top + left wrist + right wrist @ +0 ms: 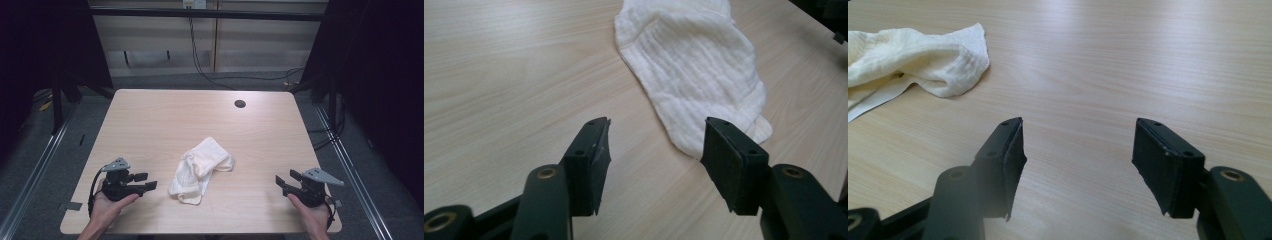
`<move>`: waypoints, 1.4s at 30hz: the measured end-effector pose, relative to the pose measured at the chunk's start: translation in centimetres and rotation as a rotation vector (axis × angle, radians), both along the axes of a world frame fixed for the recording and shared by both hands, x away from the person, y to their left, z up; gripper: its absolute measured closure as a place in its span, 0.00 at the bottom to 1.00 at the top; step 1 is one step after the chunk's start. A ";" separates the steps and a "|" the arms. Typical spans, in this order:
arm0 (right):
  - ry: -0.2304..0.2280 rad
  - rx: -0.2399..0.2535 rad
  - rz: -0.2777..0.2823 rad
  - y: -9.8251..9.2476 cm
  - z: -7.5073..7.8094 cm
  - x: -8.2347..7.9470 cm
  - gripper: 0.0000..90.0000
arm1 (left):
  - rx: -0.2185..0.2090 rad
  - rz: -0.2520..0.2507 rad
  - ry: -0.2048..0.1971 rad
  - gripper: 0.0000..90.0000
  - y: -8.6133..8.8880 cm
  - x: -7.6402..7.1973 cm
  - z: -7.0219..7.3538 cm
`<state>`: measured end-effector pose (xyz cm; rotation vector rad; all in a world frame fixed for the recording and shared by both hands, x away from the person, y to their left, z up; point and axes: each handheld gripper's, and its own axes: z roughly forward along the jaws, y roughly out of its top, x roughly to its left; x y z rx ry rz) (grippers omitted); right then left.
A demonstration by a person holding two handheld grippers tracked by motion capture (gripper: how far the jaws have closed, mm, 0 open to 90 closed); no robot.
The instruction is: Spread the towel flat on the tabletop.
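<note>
A crumpled white cloth (pixel 200 169) lies near the middle of the wooden table (pixel 200 120), toward its front. My left gripper (pixel 148 181) rests low at the front left, open, its jaws pointing right at the cloth a short way off. In the left gripper view the cloth (pixel 694 70) lies just beyond the open left gripper (pixel 655 150), apart from it. My right gripper (pixel 281 183) sits at the front right, open, jaws pointing left, farther from the cloth. In the right gripper view the cloth (pixel 908 62) lies at the far left, ahead of the empty right gripper (pixel 1078 150).
A round cable hole (pixel 240 104) sits at the table's back right. Black frame posts (pixel 57 95) and rails flank the table, and cables (pixel 200 60) hang behind it. A hand (pixel 107 207) holds each gripper at the front edge.
</note>
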<state>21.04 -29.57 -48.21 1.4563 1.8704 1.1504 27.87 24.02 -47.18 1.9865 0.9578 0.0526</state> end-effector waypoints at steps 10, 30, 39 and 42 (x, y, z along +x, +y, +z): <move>0.053 0.024 0.092 0.5 -0.2 0.0 0.43 | 0.014 0.016 -0.038 0.60 -0.1 0.0 0.8; 0.090 0.001 0.175 1.9 -0.2 0.1 0.41 | -0.060 -0.141 -0.103 0.81 -7.0 4.1 2.5; 0.095 0.020 0.213 2.3 -0.2 0.1 0.41 | 0.008 -0.153 -0.035 0.53 -9.3 4.1 -0.3; 0.087 0.016 0.228 2.3 -0.1 0.1 0.40 | 0.061 -0.180 -0.026 0.47 -10.2 4.1 -0.9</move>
